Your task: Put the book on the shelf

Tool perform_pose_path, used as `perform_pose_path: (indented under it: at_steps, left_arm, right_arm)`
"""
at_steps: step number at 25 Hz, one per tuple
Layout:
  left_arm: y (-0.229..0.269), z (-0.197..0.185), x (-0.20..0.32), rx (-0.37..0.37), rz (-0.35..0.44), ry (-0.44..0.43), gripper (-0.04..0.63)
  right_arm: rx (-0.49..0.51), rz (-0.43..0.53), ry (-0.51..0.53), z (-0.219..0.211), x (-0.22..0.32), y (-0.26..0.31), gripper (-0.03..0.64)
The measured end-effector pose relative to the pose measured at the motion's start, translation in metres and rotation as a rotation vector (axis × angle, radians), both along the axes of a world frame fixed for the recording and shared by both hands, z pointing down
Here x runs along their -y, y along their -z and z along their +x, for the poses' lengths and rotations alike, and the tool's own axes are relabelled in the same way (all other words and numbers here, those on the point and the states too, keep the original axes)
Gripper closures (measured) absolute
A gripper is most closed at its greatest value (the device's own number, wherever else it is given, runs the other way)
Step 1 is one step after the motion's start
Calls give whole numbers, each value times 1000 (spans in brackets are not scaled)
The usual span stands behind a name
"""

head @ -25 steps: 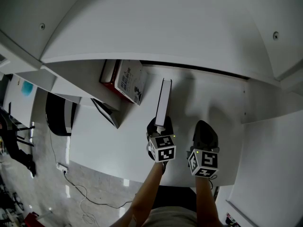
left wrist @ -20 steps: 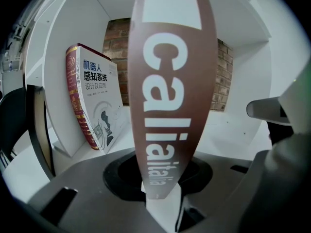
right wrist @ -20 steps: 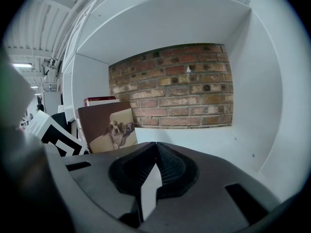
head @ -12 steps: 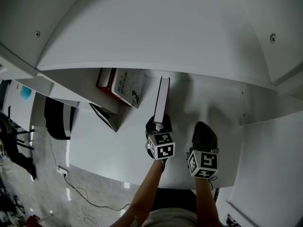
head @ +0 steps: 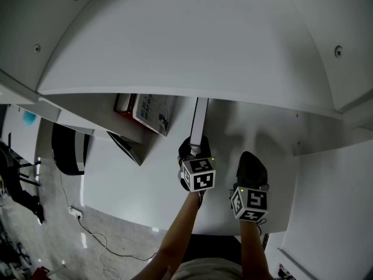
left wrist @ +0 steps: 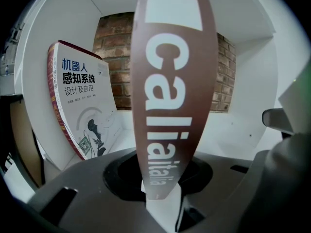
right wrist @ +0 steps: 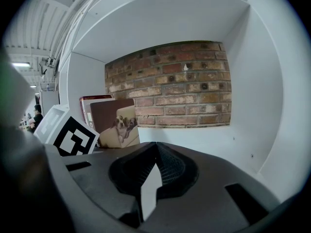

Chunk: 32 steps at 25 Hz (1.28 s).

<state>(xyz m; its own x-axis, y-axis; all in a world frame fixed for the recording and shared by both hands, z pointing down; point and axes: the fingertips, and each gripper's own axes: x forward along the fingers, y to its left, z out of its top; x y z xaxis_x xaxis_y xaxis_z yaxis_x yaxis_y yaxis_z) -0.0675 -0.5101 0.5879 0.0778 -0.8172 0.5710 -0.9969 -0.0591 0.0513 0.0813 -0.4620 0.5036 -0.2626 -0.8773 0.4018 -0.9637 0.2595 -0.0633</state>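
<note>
Book [left wrist: 171, 86] upright in shelf [head: 265, 134] opening, clamped by left gripper [head: 196, 154]; right gripper [head: 252, 167] jaws together, holding nothing.

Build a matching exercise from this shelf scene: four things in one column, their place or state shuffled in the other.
1. brown book
2. white book
3. right claw
4. brick wall

A. at the back of the shelf
B. shut and empty
C. gripped upright by the left claw
D. leaning at the shelf's left

Pairs: 1-C, 2-D, 3-B, 4-A
</note>
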Motion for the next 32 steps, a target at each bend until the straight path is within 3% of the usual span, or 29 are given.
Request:
perform_pose_path:
  at_steps: [9,18,24,32]
  left_arm:
    - [-3,0,19,8,-11,0,445]
    - [0,2,23,-7,37,17,441]
    - [11,-1,21,-15,75,32,359]
    - [14,1,-4,-24,56,10,357]
  right_arm:
    - [-9,-8,-8,5,4,-4,600]
    - [-9,-10,-14,10,5,-4,600]
    - [-3,-10,-8,9,2,-4,600]
    - [2,-4,9,3,-6,-1,600]
